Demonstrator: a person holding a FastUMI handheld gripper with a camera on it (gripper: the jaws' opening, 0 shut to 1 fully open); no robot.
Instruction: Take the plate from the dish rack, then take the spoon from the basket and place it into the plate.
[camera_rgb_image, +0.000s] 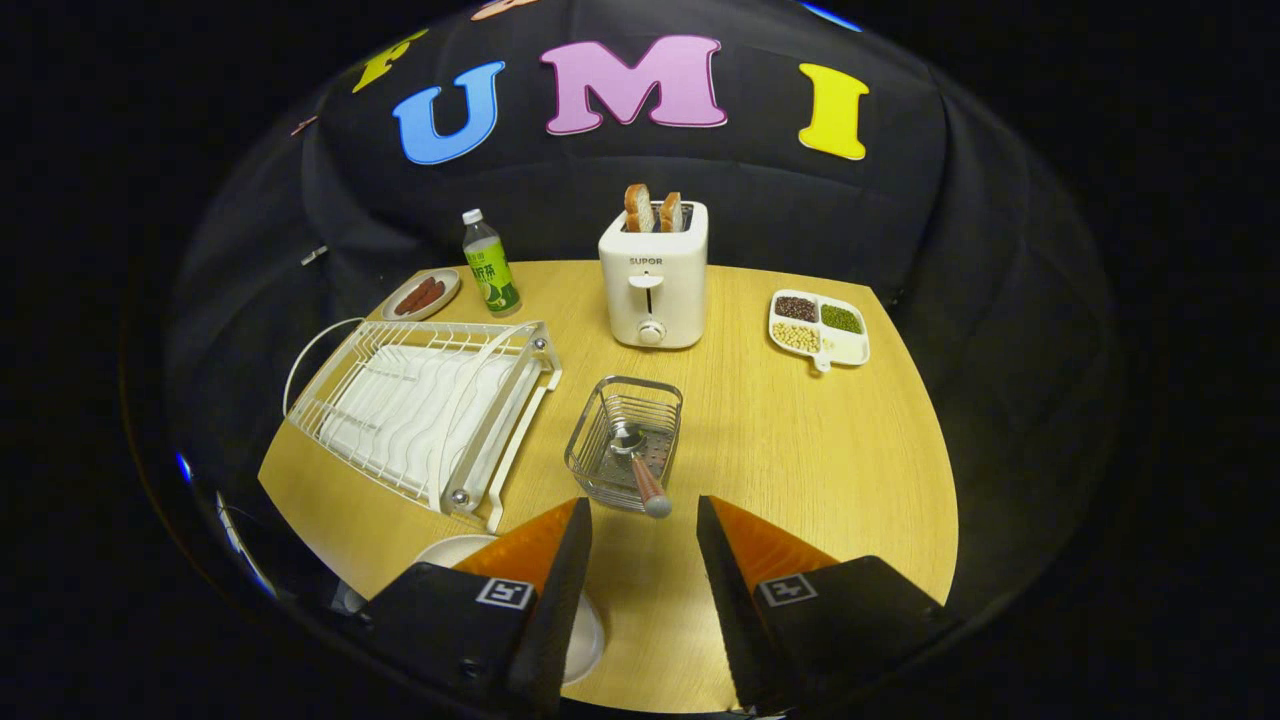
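A spoon (640, 465) with a reddish handle leans in a small wire basket (612, 400) at the middle of the wooden table, its handle end sticking out toward my fingers. My gripper (643, 512) hovers open just short of that handle, with nothing between the fingers. A white plate (455, 548) lies flat on the table under my left finger, mostly hidden by it. To the left of the basket stands the white dish rack (425, 405), with no plate in its slots.
A white toaster (654, 285) with two bread slices stands behind the basket. A green bottle (490, 263) and a small dish of sausages (422, 294) sit at the back left. A divided tray of beans (818, 328) lies at the back right.
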